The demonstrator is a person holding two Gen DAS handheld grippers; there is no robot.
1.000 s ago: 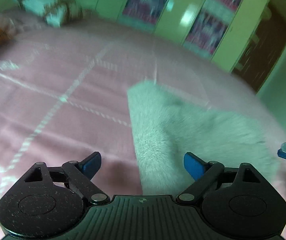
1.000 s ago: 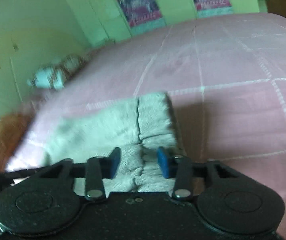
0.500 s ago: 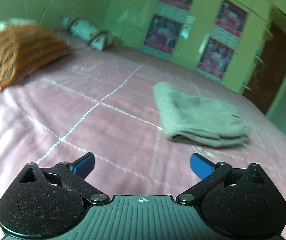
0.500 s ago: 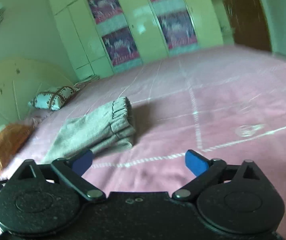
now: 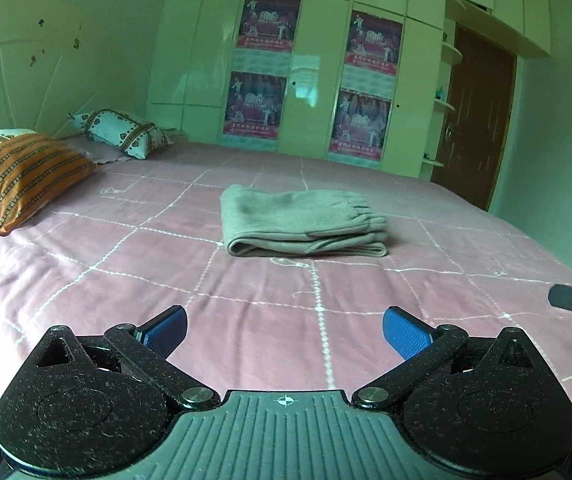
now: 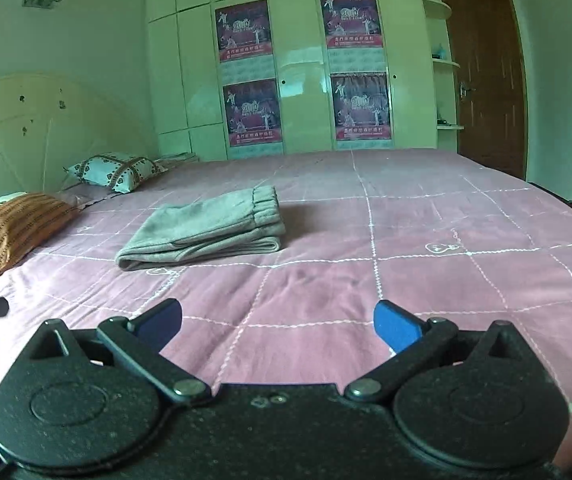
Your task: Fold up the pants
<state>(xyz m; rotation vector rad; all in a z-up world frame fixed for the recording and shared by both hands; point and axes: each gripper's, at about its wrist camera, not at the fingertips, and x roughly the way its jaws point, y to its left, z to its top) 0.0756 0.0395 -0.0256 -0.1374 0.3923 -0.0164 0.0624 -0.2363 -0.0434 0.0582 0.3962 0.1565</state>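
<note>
folded pants (image 5: pixel 302 222) are lying on the pink bed (image 5: pixel 86 280)

the left gripper (image 5: pixel 284 334) and right gripper (image 6: pixel 277 326) are being held wide open, well apart from the pants, nothing gripped.

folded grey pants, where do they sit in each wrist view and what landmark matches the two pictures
Left wrist view: the folded grey pants lie at centre, on the pink bedspread, elastic waistband to the right.
Right wrist view: the pants lie left of centre, waistband at the far right end.
Shared landmark: the orange striped pillow at the left edge in both.
</note>
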